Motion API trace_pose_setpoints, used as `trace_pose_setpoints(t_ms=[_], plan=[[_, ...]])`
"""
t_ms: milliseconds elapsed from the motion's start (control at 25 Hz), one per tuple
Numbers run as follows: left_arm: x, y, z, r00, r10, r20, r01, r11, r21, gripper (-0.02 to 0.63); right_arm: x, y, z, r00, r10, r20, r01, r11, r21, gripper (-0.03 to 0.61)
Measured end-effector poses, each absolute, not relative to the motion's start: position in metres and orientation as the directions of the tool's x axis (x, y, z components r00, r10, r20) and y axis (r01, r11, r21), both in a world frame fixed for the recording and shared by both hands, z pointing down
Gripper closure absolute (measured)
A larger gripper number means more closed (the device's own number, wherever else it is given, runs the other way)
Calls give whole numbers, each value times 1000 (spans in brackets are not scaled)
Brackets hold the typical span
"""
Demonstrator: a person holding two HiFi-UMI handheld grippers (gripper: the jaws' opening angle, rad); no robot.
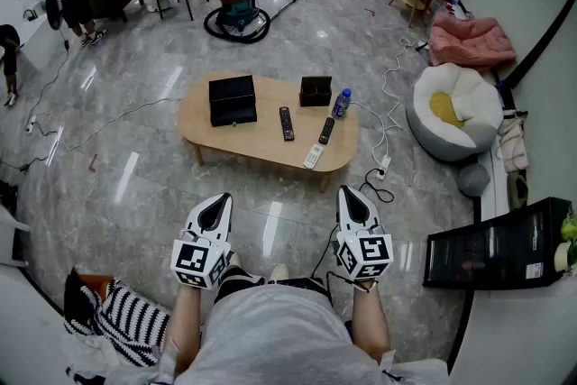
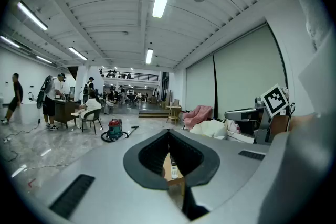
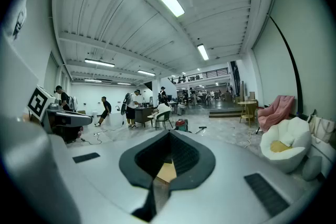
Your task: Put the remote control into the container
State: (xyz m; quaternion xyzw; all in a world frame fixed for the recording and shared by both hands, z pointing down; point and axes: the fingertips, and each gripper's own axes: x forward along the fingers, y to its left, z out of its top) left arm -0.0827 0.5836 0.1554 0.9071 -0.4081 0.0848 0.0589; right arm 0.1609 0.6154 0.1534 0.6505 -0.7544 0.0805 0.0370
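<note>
Remotes, three of them, are lying on the wooden table (image 1: 216, 135) in the head view: a black remote (image 1: 286, 123) near the middle, a second black remote (image 1: 326, 130) just to its right, and a white remote (image 1: 313, 156) by the near edge. Two black containers are standing there too, a larger box (image 1: 233, 99) at the left and a smaller container (image 1: 315, 91) toward the back right, with one blue bottle (image 1: 341, 104) just beside the smaller one. What either container is holding is not showing, and all three remotes are resting outside them. The left tool (image 1: 221, 201) and the right tool (image 1: 350, 194) are hovering side by side over the floor, well short of the table. In the left gripper view, the left tool's jaws are meeting at their tips with nothing gripped; through the hollow behind the tips a strip of the table and the white remote are showing far off. In the right gripper view, the right tool's jaws are likewise pressing together, holding nothing, with only a patch of the table peeking through the hollow.
</note>
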Motion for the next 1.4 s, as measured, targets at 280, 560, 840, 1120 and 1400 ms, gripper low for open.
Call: trace_pose_setpoints(t_ms=[280, 560, 840, 1120, 1400], plan=[[-72, 584, 154, 654, -729, 204, -748, -663, 31, 606, 167, 615, 153, -169, -974, 149, -983, 156, -98, 569], [-60, 581, 159, 652, -730, 207, -751, -659, 39, 606, 171, 611, 163, -191, -969, 153, -976, 171, -137, 569], [-50, 558, 166, 661, -718, 220, -741, -670, 41, 606, 169, 587, 179, -195, -964, 182, -976, 172, -136, 569], [-52, 494, 179, 668, -705, 237, -734, -677, 57, 606, 167, 533, 194, -179, -960, 215, -980, 154, -130, 569], [-55, 391, 179, 701, -668, 250, -699, -713, 56, 606, 164, 440, 191, -128, -967, 220, -986, 101, -129, 569]])
